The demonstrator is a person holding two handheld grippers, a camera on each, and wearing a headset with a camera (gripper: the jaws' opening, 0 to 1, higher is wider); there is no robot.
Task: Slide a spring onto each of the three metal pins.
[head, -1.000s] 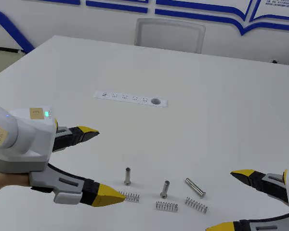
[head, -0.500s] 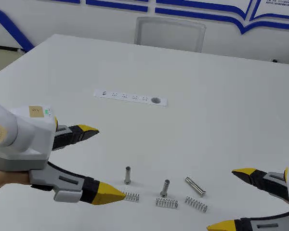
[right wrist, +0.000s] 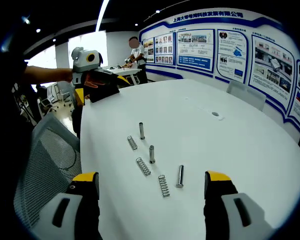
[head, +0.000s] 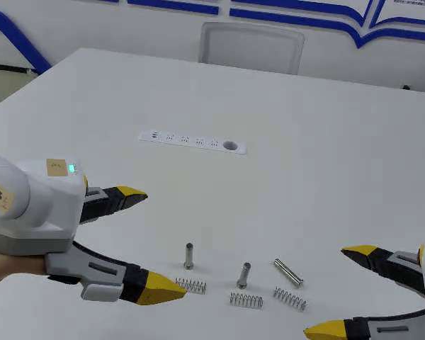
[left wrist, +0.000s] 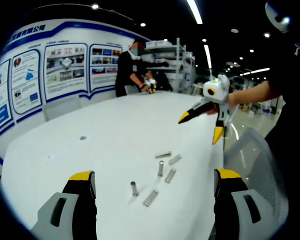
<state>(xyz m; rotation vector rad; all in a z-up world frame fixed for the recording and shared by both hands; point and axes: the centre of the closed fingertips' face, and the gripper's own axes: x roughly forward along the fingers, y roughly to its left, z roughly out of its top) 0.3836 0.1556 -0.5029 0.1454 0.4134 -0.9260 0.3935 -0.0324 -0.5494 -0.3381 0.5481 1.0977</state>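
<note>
Two metal pins [head: 189, 255] [head: 244, 275] stand upright on the white table [head: 304, 177], and a third pin [head: 287, 272] lies on its side to their right. Three loose springs [head: 191, 285] [head: 246, 300] [head: 290, 299] lie flat just in front of the pins. My left gripper [head: 158, 242] hovers open left of the pins, its lower jaw tip close beside the leftmost spring. My right gripper [head: 331, 289] hangs open to the right of the lying pin. The left gripper view looks between its own open jaws [left wrist: 154, 175] at the pins [left wrist: 160, 168] and springs [left wrist: 150, 198]. The right gripper view does the same [right wrist: 150, 176], with the lying pin [right wrist: 180, 176] nearest.
A flush socket strip [head: 193, 142] sits mid-table, beyond the pins. A grey chair [head: 251, 48] stands at the far edge. A person [left wrist: 132, 70] stands at another table in the background. The near table edge runs just below the springs.
</note>
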